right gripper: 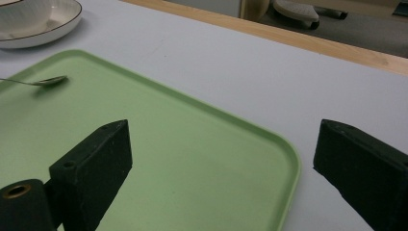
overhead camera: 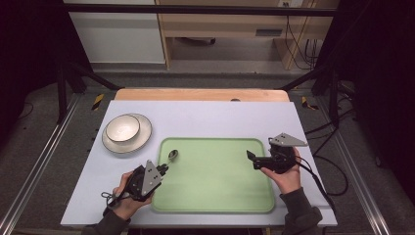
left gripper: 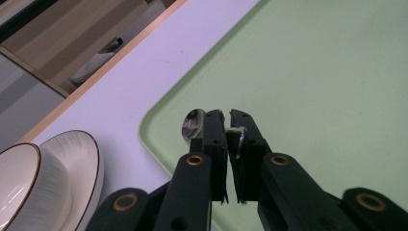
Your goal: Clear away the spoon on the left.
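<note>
Your spoon (left gripper: pixel 193 123) is small, silvery and polished, its oval bowl catching the light. It sits over the near-left corner of the pale green tray (left gripper: pixel 337 86), bowl pointing away from you toward the tray's far rim. The thin handle runs back between the jaws of your left claw (left gripper: pixel 227 115), which pinch it, so you see mostly the bowl.

the high view looks down and forward over the whole desk (overhead camera: pixel 205 110). each tool's camera sits low and close, looking along its jaws. all views share the green tray (overhead camera: pixel 215 196) (left gripper: pixel 312 72) (right gripper: pixel 168 144).
</note>
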`<state>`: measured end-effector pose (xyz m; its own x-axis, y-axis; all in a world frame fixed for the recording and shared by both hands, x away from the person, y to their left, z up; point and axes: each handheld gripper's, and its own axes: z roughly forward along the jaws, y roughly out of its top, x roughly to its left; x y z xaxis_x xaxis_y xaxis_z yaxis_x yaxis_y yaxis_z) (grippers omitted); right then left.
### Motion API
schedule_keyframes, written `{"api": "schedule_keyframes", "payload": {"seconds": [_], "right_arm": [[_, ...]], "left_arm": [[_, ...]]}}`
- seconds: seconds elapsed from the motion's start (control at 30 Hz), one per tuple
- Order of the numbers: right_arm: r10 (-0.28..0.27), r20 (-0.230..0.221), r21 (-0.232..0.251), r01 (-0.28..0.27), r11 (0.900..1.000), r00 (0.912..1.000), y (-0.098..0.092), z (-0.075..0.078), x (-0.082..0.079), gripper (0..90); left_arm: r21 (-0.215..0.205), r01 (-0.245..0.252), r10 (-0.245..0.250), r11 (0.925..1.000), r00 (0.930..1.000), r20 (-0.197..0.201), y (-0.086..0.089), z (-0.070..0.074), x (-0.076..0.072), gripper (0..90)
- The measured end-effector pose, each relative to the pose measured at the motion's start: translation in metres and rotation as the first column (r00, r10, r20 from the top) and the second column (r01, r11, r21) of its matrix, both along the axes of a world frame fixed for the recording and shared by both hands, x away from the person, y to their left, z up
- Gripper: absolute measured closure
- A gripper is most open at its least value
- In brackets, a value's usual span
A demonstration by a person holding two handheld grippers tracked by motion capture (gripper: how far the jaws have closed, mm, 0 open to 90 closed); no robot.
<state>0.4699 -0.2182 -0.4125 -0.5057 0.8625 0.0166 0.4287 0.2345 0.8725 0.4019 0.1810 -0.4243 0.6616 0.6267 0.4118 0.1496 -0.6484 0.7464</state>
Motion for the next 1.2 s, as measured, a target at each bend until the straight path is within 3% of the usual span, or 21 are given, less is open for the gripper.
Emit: {"api": "schedule_keyframes", "payload": {"seconds": [0.37,1.2], "right_arm": [[0.004,-0.002,-0.001,-0.004,1.000,1.0000,0.000,0.000,0.000,6.6],[0.002,0.000,-0.004,-0.002,1.000,1.0000,-0.001,0.000,0.000,6.6]], "left_arm": [[0.041,0.032,-0.031,0.9987,0.9994,-0.011,-0.005,-0.004,-0.001,81.8],[0.106,0.054,-0.049,0.9928,0.9976,-0.048,-0.010,-0.012,-0.001,67.2]]}}
